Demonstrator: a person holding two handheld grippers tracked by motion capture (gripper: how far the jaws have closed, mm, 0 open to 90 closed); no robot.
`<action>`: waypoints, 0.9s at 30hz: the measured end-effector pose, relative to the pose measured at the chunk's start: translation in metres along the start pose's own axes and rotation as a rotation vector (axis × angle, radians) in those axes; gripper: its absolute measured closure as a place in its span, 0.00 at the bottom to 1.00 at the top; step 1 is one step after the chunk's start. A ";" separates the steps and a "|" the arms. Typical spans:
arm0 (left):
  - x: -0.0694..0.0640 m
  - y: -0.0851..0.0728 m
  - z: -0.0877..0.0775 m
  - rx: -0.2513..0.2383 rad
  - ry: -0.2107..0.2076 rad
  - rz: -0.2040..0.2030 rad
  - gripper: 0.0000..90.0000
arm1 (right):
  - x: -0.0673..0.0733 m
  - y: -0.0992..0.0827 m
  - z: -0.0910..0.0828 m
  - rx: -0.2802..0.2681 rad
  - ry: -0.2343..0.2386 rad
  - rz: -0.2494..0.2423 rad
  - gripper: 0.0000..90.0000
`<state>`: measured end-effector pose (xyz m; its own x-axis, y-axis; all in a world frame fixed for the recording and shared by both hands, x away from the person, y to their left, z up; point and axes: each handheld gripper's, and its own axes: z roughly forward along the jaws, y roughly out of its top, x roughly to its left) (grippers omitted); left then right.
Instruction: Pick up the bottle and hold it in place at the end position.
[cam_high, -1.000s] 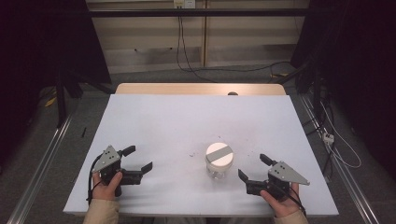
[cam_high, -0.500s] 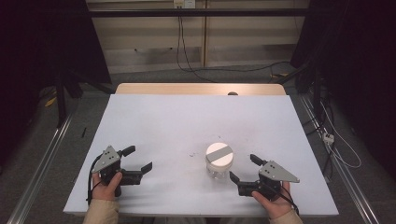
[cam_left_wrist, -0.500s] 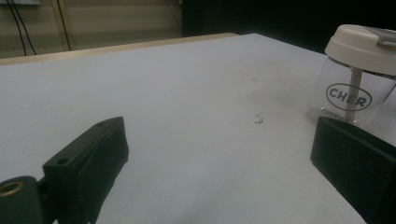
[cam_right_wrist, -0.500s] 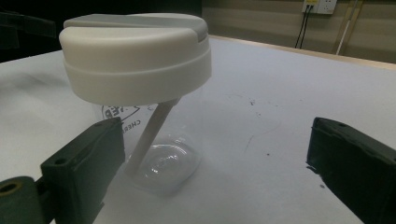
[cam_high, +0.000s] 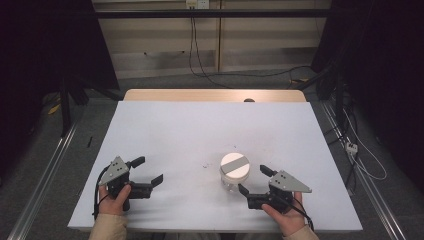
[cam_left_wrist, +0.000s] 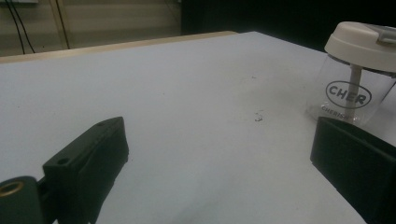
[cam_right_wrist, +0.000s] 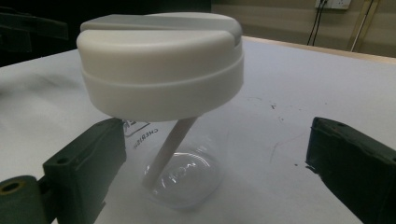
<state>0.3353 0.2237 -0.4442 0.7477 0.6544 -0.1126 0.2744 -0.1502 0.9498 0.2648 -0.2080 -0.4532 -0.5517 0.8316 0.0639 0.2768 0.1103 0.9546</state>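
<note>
High overhead, two low (table-level) gripper views.

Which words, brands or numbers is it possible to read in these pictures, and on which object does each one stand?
"CHER": inside an oval on the clear jar, left gripper view; the oval's right end is cut off by the picture edge.
"CHERIS": smaller line under that oval, its end hidden behind the left gripper's jaw.
"CHER...": small print on the jar in the right gripper view, too blurred to read in full.
White lid: no text.
</note>
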 end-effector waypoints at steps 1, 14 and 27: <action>0.000 0.000 0.000 0.000 -0.001 0.001 0.04 | 0.001 0.000 0.001 0.001 -0.001 -0.003 0.05; 0.000 0.000 0.000 0.002 -0.004 0.005 0.04 | 0.011 0.003 0.015 0.009 0.026 0.003 0.06; 0.000 0.000 0.001 0.005 -0.006 0.004 0.04 | 0.017 0.007 0.031 0.034 0.046 0.008 0.09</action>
<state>0.3358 0.2233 -0.4446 0.7522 0.6496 -0.1104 0.2747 -0.1568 0.9487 0.2818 -0.1767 -0.4549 -0.5848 0.8066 0.0856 0.3078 0.1231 0.9435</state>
